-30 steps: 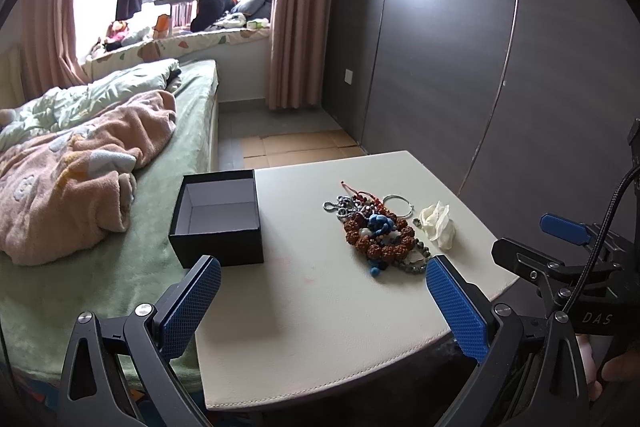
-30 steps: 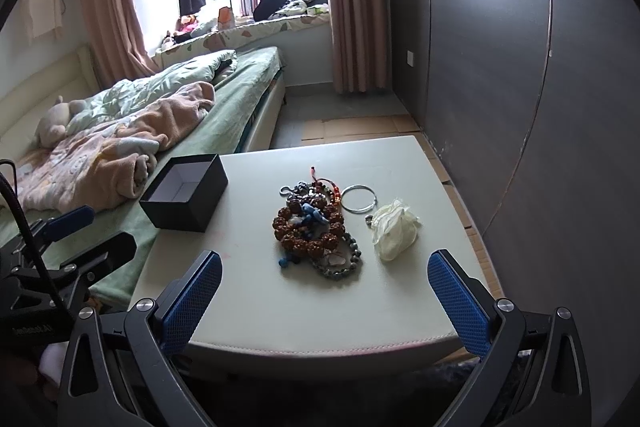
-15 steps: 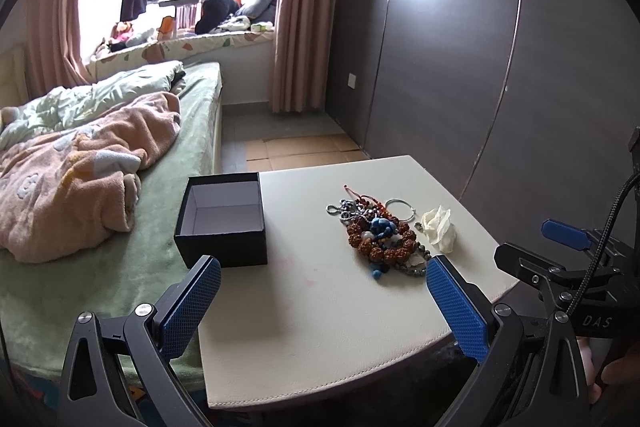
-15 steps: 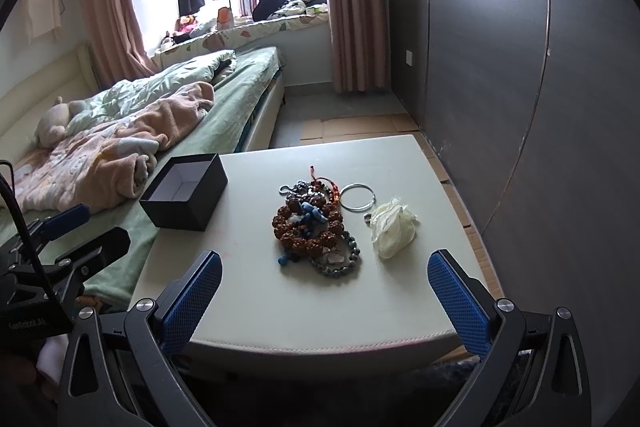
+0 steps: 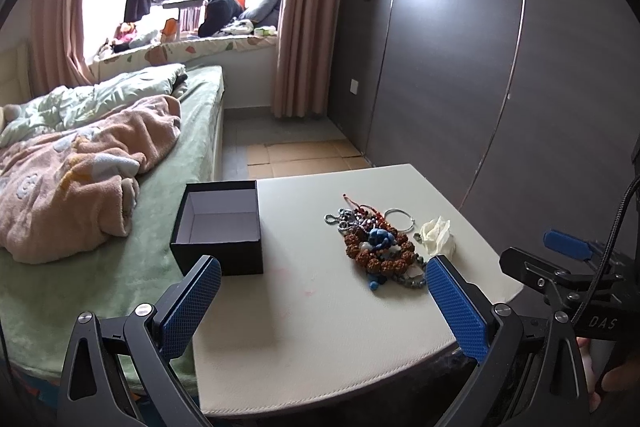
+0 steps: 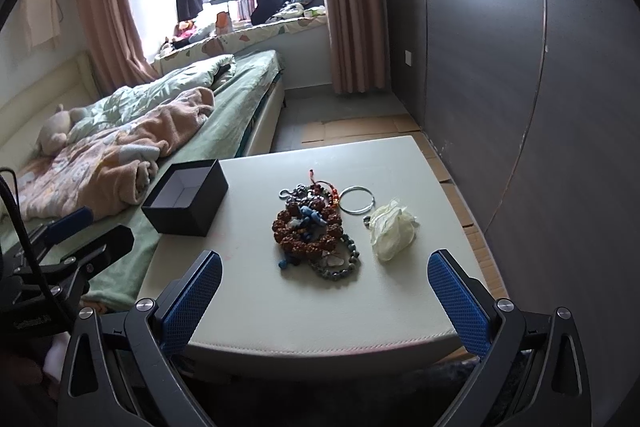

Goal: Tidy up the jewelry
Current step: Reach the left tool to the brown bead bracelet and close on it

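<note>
A heap of jewelry (image 5: 378, 247) (image 6: 310, 227) lies on the cream table (image 5: 320, 327) (image 6: 280, 307): brown bead bracelets, a blue knotted piece, grey beads, red cord. A silver bangle (image 5: 399, 219) (image 6: 357, 200) rests beside it. An open black box (image 5: 219, 227) (image 6: 186, 199), empty with a pale lining, sits at the table's left edge. My left gripper (image 5: 322, 307) is open, low over the near edge, nothing between its blue pads. My right gripper (image 6: 324, 301) is likewise open, in front of the heap. Each gripper shows at the side of the other's view.
A crumpled white piece (image 5: 438, 237) (image 6: 394, 229) lies right of the heap. A bed (image 5: 100, 187) with a pink blanket (image 6: 112, 159) adjoins the table on the left. Dark wardrobe doors (image 6: 520, 67) stand close on the right. Floor lies beyond the table.
The left wrist view has drifted slightly, so the table and box sit a little lower and to the right. The right view is nearly unchanged. Both grippers stayed open.
</note>
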The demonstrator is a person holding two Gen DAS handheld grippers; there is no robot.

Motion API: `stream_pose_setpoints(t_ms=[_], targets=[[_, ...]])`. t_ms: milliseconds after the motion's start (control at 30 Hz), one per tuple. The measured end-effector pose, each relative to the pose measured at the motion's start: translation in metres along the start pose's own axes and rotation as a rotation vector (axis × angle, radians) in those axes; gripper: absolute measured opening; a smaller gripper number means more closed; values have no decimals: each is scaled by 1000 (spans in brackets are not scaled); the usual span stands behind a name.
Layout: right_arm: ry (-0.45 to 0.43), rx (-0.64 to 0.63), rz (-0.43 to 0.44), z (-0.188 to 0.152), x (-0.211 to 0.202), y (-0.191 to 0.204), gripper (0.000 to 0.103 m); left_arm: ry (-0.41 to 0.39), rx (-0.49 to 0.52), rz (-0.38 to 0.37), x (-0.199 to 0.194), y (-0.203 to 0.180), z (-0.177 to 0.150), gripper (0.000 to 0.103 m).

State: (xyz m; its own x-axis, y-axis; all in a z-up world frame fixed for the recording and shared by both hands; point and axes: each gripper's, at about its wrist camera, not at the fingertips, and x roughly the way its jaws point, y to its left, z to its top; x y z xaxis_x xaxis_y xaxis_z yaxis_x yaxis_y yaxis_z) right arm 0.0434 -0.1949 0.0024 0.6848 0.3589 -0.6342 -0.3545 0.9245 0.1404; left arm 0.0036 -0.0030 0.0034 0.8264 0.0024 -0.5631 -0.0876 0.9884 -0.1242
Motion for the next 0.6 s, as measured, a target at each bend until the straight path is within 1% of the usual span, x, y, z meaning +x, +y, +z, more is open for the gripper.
stream_pose_setpoints(t_ms=[100, 233, 333, 367, 467, 500, 567, 600], targets=[[4, 39, 0, 3, 3, -9, 103, 10, -27, -16, 9, 1, 3, 102], [18, 124, -3, 8, 10, -31, 103, 47, -82, -50, 30, 1, 9, 102], [15, 159, -30, 12, 15, -44, 103, 70, -96, -62, 45, -2, 12, 101], [16, 186, -34, 14, 18, -52, 103, 77, -93, -64, 50, -4, 14, 98], [27, 250, -26, 16, 24, -65, 103, 93, -97, -70, 62, -7, 17, 95], [34, 275, -19, 16, 27, -70, 103, 108, -111, -85, 68, -6, 18, 94], [43, 308, -11, 16, 32, -75, 103, 134, -138, -108, 77, -5, 19, 87], [47, 324, -7, 16, 35, -77, 103, 155, -154, -123, 84, -4, 19, 86]])
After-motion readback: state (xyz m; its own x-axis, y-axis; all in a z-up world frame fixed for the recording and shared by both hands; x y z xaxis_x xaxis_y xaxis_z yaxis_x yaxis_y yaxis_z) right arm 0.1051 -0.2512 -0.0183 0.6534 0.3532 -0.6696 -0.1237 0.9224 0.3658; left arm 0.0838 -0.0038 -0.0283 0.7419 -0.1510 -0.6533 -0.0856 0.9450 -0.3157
